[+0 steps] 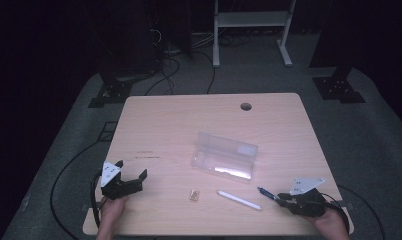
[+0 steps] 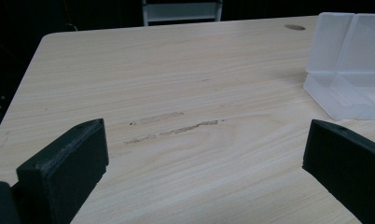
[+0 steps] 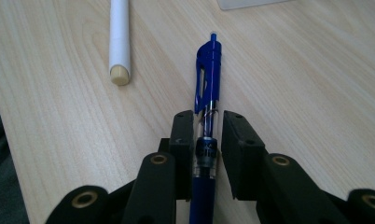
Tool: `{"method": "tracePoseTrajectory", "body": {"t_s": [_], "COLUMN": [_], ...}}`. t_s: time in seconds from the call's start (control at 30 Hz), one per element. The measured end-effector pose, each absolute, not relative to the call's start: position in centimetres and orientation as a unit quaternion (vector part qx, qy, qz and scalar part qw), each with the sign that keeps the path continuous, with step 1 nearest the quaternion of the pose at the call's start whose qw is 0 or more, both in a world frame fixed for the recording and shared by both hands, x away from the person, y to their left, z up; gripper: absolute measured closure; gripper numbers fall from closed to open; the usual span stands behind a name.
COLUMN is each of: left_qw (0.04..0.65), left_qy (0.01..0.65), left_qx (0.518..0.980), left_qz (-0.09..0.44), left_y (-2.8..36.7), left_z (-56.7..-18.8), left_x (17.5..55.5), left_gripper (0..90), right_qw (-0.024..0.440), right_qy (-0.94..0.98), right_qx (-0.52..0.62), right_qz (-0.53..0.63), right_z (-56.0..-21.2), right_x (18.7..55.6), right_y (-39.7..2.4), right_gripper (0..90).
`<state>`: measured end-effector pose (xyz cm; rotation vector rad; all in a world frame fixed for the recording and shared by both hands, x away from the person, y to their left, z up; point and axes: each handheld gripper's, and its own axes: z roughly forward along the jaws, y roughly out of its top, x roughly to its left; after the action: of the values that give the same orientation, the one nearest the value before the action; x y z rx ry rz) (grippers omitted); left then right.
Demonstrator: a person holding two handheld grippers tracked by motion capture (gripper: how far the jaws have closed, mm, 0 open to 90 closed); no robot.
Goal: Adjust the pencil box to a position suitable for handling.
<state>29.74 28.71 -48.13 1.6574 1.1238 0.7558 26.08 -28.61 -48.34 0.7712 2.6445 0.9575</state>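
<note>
In the high view, a pale wooden surface [image 1: 179,130] is seen on a grey floor, with a round cable hole [image 1: 246,106] near its far edge. The left hand-held gripper [image 1: 131,172] is held near the front left corner, its jaws spread wide apart with nothing between them. The right hand-held gripper [image 1: 284,197] is held near the front right corner, and a blue pen [image 1: 267,193] is seen projecting from its jaws toward the middle of the surface. A white pen [image 1: 239,200] is laid just beside the blue pen's tip, to the left of it. A small tan object [image 1: 194,194], too small to identify, is found farther left. A clear plastic box [image 1: 225,156] is placed at the centre, open, well apart from both grippers.

In the left gripper view, the two black jaws are shown far apart over bare wood marked by faint scuffs [image 2: 174,128]. The clear plastic box [image 2: 349,65] is seen ahead at the upper right, untouched.

In the right gripper view, the blue pen [image 3: 208,93] is seen lying lengthwise between the two jaws, its clip end pointing away. The left jaw is set against the barrel; a narrow gap is visible at the right jaw, so a full clamp cannot be confirmed. The white pen [image 3: 119,42] is seen at the upper left, apart from the blue one.
</note>
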Motion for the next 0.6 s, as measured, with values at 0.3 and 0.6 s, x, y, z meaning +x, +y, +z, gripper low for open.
{"method": "tracePoseTrajectory", "body": {"t_s": [0.3,0.6], "left_qw": [0.480,0.480], "left_qy": [0.461,0.460], "left_qx": [0.679,0.679], "left_qz": [0.310,0.310], "left_y": [28.71,28.72], "left_z": [-48.13,-48.13], "left_x": [29.74,29.73], "left_gripper": [0.0,0.0], "right_qw": [0.119,0.117], "right_qy": [0.903,0.898], "right_qx": [0.260,0.267], "right_qz": [0.322,0.328], "right_z": [-48.54,-48.64], "right_x": [25.90,25.82], "right_y": [-28.58,-28.71], "right_gripper": [77.5,79.0]}}
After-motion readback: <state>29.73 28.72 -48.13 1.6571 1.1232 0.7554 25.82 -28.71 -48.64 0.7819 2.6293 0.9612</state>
